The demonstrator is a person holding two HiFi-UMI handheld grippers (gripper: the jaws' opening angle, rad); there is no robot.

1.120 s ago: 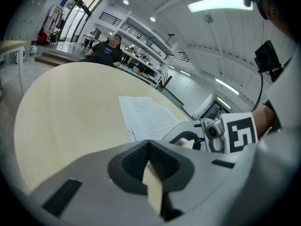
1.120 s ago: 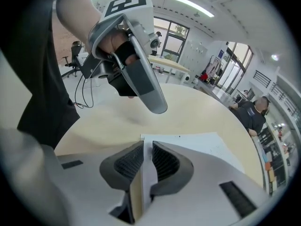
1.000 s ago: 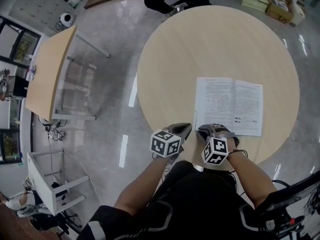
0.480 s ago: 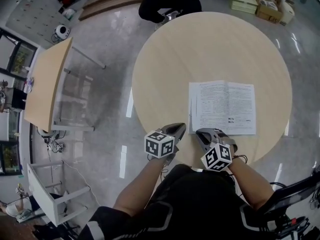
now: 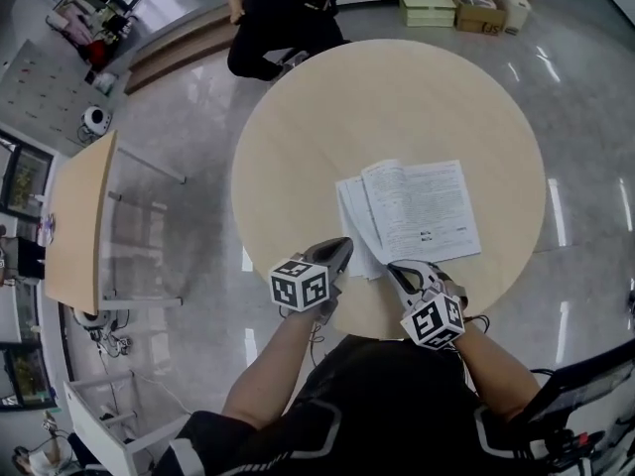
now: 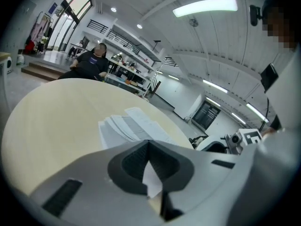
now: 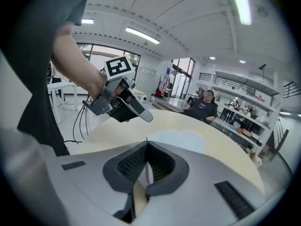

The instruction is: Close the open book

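**Head view:** A person in dark clothes is leaning over a round, pale counter (image 5: 397, 97). They are working on an open book (image 5: 427, 211) lying on its near right part. The book's left-hand pages (image 5: 355, 216) are standing up in a fan. The left claw (image 5: 343, 248) is meeting their near corner, and the right claw (image 5: 399, 269) is at the book's near edge just beside it. A second person (image 5: 273, 13) is sitting at the far side.

**Left gripper view:** The left claw (image 6: 149, 142) is pressing together, with a white sliver of page showing in the hollow between its jaws. The fanned pages (image 6: 124, 126) are lying just ahead.

**Right gripper view:** The right claw (image 7: 147, 142), its jaws having just been closing, is pinching a thin pale sheet. The left claw (image 7: 143, 114) is hovering close by, above the counter (image 7: 225, 154).
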